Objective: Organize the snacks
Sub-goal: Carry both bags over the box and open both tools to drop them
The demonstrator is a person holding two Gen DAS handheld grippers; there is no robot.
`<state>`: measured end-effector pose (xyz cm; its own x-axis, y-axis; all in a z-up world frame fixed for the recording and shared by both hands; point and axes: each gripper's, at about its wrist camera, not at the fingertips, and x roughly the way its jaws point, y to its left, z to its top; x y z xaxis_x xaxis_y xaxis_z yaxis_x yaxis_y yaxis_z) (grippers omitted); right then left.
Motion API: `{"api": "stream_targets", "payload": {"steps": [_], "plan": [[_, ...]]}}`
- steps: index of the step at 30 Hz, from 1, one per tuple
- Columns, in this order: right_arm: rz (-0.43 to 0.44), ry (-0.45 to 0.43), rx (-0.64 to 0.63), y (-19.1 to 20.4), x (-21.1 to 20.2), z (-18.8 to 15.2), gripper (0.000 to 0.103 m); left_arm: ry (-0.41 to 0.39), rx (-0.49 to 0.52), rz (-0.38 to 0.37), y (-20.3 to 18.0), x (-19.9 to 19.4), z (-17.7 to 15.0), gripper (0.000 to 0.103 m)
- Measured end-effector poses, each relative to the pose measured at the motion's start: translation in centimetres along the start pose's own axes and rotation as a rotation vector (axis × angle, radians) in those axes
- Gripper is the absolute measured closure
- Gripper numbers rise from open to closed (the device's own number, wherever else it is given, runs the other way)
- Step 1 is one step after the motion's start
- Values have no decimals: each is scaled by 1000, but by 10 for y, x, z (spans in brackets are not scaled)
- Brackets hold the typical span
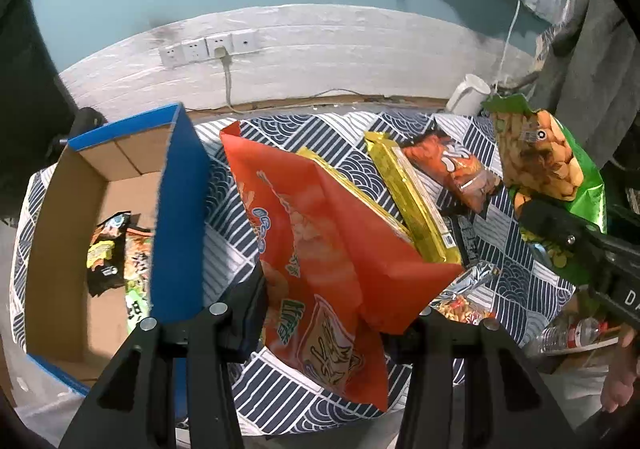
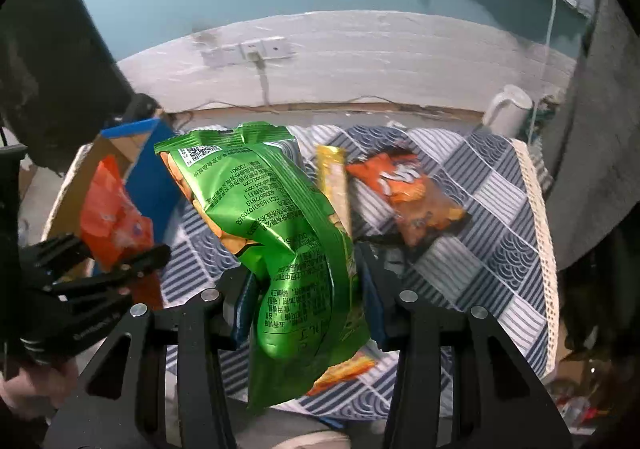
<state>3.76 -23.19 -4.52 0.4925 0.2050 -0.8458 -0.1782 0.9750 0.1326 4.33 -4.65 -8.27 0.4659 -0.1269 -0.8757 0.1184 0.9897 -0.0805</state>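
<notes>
My left gripper (image 1: 332, 309) is shut on a large orange snack bag (image 1: 320, 249) and holds it above the patterned cloth, just right of a blue cardboard box (image 1: 180, 209). The box holds a few snack packs (image 1: 116, 253). My right gripper (image 2: 306, 289) is shut on a green snack bag (image 2: 280, 241), lifted above the cloth; this bag also shows at the right of the left wrist view (image 1: 548, 169). The left gripper with the orange bag (image 2: 112, 217) shows at the left of the right wrist view.
On the cloth (image 2: 480, 241) lie yellow packs (image 1: 412, 201), a small orange chip bag (image 2: 412, 201) and a small silver pack (image 1: 468, 293). A white kettle (image 2: 508, 109) stands at the back right. A wall with sockets (image 1: 208, 47) runs behind. A water bottle (image 1: 576, 333) lies low right.
</notes>
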Motion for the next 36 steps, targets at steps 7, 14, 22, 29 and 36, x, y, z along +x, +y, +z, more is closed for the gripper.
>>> {"api": "stream_targets", "payload": {"steps": [7,14,22,29,36], "plan": [[50,-12,-32,40,-2,14,59,-28,-43,-2,30,-19,0,55],[85,-7,-86,87,10,33,59,-59,-97,2,71,-32,0,55],[132,5,-138,143,28,48,59,-50,-205,-69,121,-41,-5,60],[164,34,-161,176,49,55,59,-54,-308,-214,154,-48,-9,68],[190,49,-173,200,56,62,59,-52,-358,-293,173,-56,-14,69]]}}
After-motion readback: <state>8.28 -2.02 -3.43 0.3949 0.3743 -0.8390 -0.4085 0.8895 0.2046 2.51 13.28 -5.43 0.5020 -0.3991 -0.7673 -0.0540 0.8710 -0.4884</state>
